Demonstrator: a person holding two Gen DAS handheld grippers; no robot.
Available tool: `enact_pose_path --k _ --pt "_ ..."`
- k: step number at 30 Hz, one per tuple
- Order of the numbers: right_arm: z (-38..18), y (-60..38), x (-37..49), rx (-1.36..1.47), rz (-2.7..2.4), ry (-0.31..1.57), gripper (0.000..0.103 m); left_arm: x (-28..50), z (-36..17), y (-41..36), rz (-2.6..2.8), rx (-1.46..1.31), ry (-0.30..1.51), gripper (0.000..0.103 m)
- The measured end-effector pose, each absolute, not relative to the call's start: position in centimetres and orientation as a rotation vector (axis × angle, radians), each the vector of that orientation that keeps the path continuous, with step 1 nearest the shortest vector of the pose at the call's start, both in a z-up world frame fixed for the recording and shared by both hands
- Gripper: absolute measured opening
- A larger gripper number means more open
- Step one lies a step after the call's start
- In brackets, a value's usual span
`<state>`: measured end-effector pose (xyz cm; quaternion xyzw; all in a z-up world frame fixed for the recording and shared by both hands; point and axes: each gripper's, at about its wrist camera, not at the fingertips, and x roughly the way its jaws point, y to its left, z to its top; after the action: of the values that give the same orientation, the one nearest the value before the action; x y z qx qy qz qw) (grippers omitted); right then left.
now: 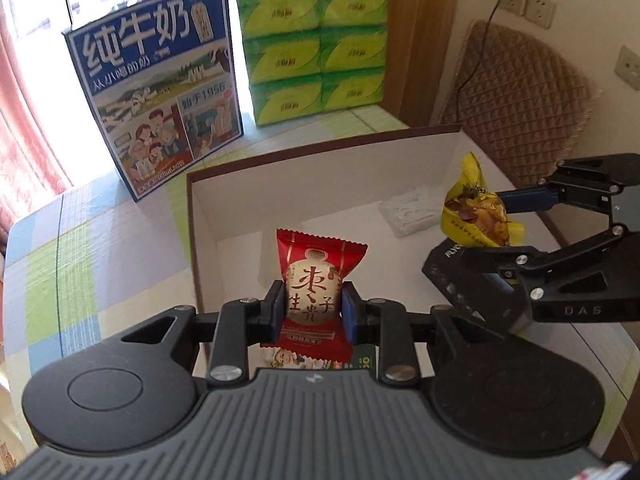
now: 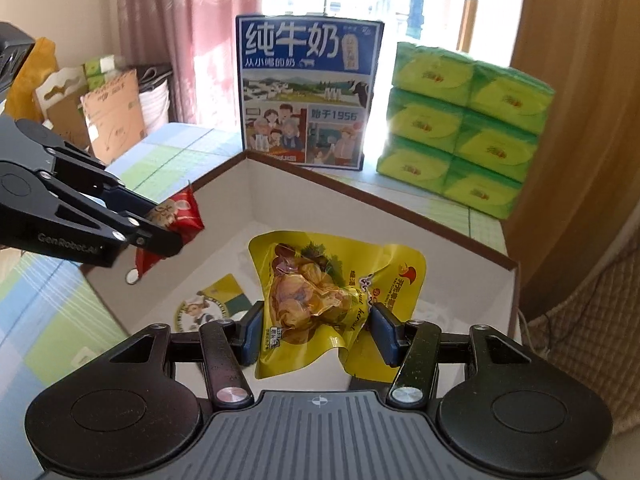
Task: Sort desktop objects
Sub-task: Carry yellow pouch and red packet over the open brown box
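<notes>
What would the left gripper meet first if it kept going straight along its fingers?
Probably the white inner wall of the open box, past the red snack packet the left gripper holds; depth is unclear.

Green-and-white packet (image 1: 320, 361) in box (image 1: 224, 208) mostly hidden behind red snack pack (image 1: 316, 292) and left fingers (image 1: 347, 312); print unreadable. White item (image 1: 412, 210) toward 1 o'clock too blurred to identify. Dark object (image 2: 370, 385) under yellow pouch (image 2: 320, 292) barely showing at 6 o'clock. Milk carton (image 1: 160, 88) top cut off at 12 o'clock.

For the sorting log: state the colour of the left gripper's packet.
Red packet, cream centre; left wrist view.
</notes>
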<state>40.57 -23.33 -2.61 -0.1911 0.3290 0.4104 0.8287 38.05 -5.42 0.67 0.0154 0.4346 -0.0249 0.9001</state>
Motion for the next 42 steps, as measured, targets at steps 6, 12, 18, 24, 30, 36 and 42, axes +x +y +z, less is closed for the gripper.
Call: enact_pose_path --k 6,12,18,24,30,36,42 --pt "-3.7 -22.1 43.5 -0.437 0.918 0.711 0.052 41.1 -0.8 -5.5 -0.017 0.004 0.946 0.025" --pt "-4.7 -21.3 45.6 -0.477 0.970 0.715 0.052 43.0 -1.7 -5.5 0.000 -0.014 0.967 0.025" --pt "-5.9 -20.9 47.8 -0.500 0.996 0.729 0.052 44.4 -2.9 -5.7 0.011 -0.027 0.991 0.025" --pt "-6.8 -20.6 49.2 -0.502 1.001 0.755 0.052 46.1 -4.6 -6.2 0.015 -0.048 1.026 0.025" --pt "-7.5 -20.3 49.6 -0.508 1.014 0.773 0.052 46.9 -6.1 -6.3 0.025 -0.048 1.057 0.026" --pt "-8.0 -20.1 49.7 -0.524 1.031 0.784 0.052 47.1 -6.2 -5.8 0.043 -0.047 1.058 0.036" --pt "-8.5 -19.5 49.4 -0.554 1.056 0.787 0.053 47.0 -5.9 -5.4 0.051 -0.041 1.053 0.037"
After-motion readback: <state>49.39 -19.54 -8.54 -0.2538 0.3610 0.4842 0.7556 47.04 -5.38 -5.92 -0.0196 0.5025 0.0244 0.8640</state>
